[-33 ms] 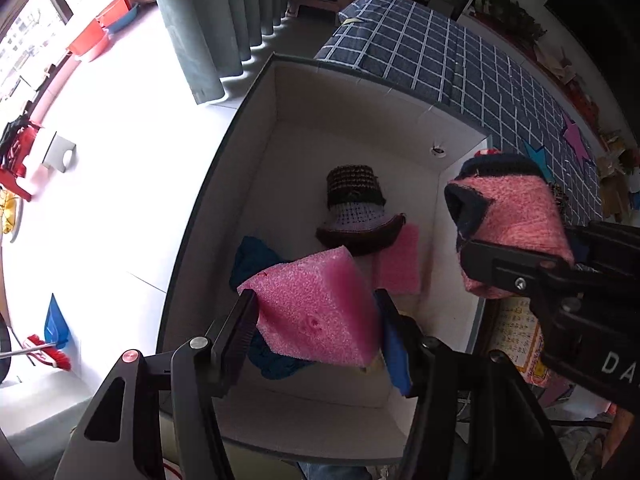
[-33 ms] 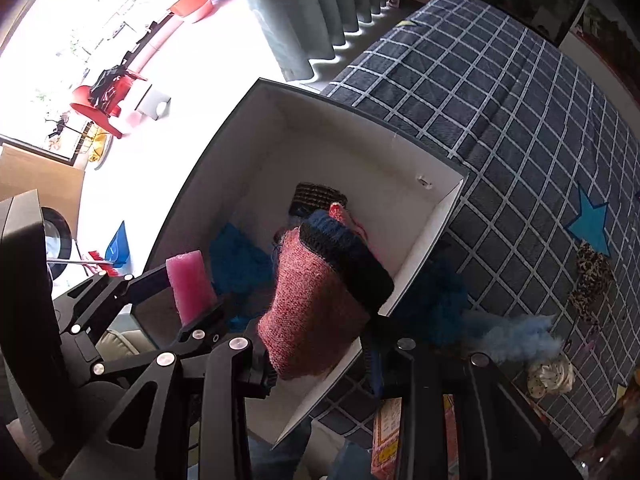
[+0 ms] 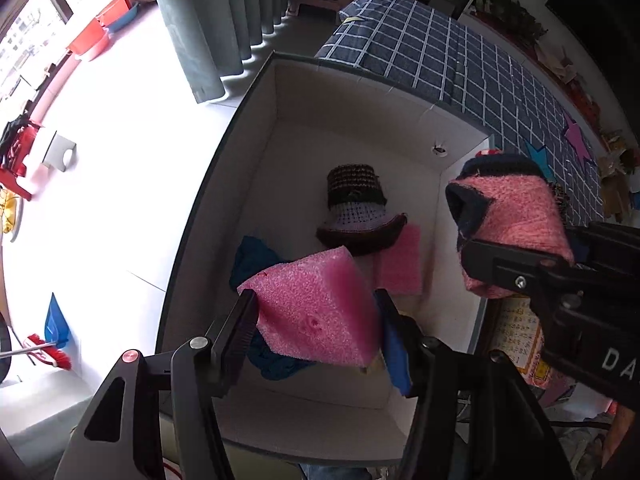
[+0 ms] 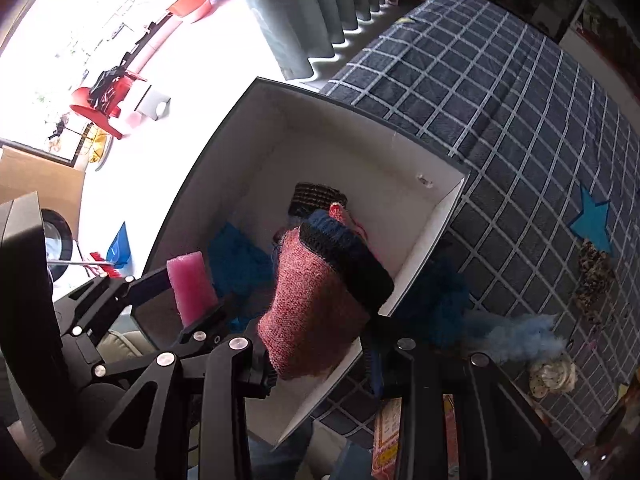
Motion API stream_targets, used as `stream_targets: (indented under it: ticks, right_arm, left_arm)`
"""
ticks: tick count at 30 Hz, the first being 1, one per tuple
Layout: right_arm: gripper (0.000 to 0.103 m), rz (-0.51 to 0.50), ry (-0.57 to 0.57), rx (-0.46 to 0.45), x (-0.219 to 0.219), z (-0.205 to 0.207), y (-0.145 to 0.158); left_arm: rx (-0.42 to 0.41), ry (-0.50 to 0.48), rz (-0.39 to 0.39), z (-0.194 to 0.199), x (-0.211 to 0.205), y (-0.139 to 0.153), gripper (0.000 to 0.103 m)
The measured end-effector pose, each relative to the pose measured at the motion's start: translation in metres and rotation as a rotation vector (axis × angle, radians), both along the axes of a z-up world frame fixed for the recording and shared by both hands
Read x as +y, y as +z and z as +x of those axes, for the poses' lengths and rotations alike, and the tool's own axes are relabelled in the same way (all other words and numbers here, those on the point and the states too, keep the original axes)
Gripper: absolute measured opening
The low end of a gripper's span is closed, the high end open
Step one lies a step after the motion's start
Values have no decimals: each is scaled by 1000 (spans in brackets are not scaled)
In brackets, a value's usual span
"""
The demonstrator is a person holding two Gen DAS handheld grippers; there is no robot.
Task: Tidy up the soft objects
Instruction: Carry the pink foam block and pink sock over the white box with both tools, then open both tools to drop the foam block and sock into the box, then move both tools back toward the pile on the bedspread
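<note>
A pink foam block [image 3: 320, 312] is being gripped between the jaws of the left gripper [image 3: 316, 320], which are standing about half apart and pressing on its two sides; it is being held above the near end of the white box [image 3: 256, 168]. A pink knitted piece with a dark cuff [image 4: 324, 300] is being clamped tight by the right gripper [image 4: 320, 360] over the box's right wall. A knitted hat [image 3: 356, 212], a flat pink foam piece [image 3: 400, 264] and a blue cloth [image 3: 252, 256] are lying inside the box.
</note>
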State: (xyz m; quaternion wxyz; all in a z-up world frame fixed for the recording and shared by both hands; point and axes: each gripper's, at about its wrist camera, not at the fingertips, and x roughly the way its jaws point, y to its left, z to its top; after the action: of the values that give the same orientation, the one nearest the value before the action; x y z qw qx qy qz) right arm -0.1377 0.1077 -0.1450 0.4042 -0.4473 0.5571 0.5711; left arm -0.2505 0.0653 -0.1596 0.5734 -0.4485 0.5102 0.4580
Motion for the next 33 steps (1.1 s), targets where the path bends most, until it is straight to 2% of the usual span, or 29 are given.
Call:
stream_targets:
  ticks: [12, 17, 19, 20, 21, 24, 25, 27, 33]
  right_arm:
    - [36, -23, 3, 12, 5, -4, -10]
    - [36, -24, 5, 22, 6, -5, -10]
    - [48, -24, 8, 28, 6, -5, -10]
    - [63, -21, 6, 31, 6, -4, -9]
    - [72, -12, 3, 31, 6, -3, -8]
    - [75, -4, -5, 32, 6, 0, -5]
    - [81, -1, -10, 25, 6, 1, -4]
    - [102, 3, -13, -2, 6, 3, -3]
    - [102, 21, -68, -5, 4, 17, 3]
  left_arm:
    - [11, -5, -21, 0, 1, -8, 62]
    - [4, -11, -18, 1, 1, -7, 66]
    - [10, -21, -27, 3, 1, -8, 73]
    - [11, -23, -33, 3, 1, -9, 80]
    - [8, -24, -37, 3, 0, -10, 81]
    - [-12, -15, -44, 3, -2, -11, 85]
    - [-29, -2, -43, 1, -2, -11, 89]
    - [-38, 31, -38, -4, -2, -10, 103]
    - [-70, 75, -24, -9, -3, -5, 103]
